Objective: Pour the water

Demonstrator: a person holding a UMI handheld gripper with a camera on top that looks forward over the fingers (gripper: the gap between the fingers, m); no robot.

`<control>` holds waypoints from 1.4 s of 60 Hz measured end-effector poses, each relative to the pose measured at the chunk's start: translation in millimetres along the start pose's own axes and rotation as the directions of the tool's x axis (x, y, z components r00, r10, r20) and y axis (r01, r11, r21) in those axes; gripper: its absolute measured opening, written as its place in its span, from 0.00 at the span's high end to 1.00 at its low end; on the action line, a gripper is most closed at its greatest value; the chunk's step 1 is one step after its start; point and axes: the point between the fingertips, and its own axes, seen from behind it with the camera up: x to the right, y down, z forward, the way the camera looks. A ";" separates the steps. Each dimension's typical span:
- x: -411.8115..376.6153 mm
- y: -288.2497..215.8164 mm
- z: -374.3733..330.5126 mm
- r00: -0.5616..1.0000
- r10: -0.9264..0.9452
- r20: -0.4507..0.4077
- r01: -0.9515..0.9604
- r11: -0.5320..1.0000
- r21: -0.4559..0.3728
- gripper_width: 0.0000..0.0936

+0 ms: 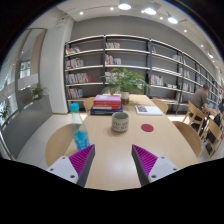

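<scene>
Open gripper short of the bottle and mug, nothing held yet.

The gripper hovers over the near edge of the round wooden table, its pink-padded fingers spread apart and empty. A clear water bottle with a blue cap stands just ahead of the left finger; a grey-green mug sits beyond, near the table's middle, with a red coaster to its right and a stack of books behind. The likely risks: a finger clipping the tall, light bottle on approach could tip it, and a low or off-centre grip could let it slip or swing during tilting, spilling water beside the mug toward the books.
</scene>
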 end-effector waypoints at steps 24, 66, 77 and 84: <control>-127.9 4.5 90.2 0.991 -0.038 0.128 0.031 0.998 0.056 0.19; -150.6 -27.3 186.9 0.988 -0.064 0.143 0.023 0.963 0.270 0.60; -173.8 -57.0 192.6 0.975 0.032 0.219 -0.091 0.960 0.264 0.60; -180.9 -88.1 216.4 0.947 0.175 0.270 -0.238 0.945 0.224 0.60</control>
